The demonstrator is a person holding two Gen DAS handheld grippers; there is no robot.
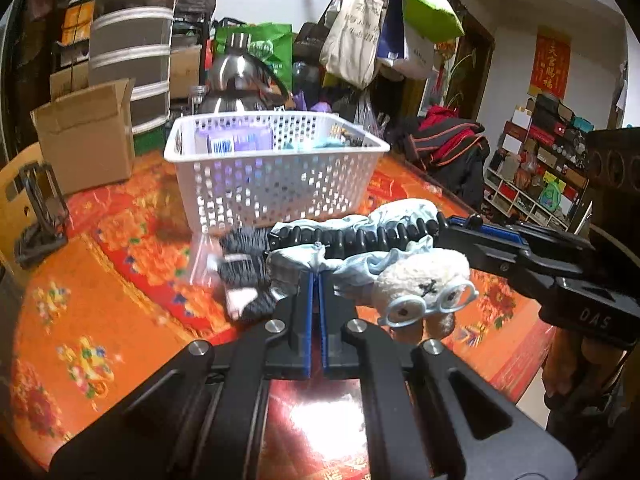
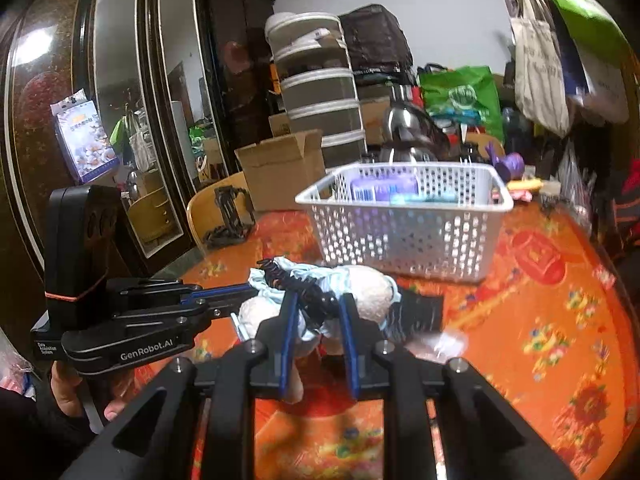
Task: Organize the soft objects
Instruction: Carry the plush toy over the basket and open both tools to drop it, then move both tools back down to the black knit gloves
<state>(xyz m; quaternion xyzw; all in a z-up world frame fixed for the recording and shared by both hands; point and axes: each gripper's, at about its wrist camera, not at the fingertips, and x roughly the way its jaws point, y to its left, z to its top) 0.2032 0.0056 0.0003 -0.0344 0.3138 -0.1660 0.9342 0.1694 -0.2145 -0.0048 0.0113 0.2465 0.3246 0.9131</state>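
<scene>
Left wrist view: plush toy bundle lifted clear of the table, short of the basket.
The left gripper (image 1: 318,276) is pinched together on pale blue fabric (image 1: 298,258); the right gripper (image 2: 318,312) is clamped across the white plush toy (image 2: 370,284) and a black ribbed piece, perhaps a hair clip (image 1: 352,236). Both hold one bundle, just ahead of their fingers. Next, I judge, carry it forward over the white basket (image 1: 276,188) and release together.
</scene>
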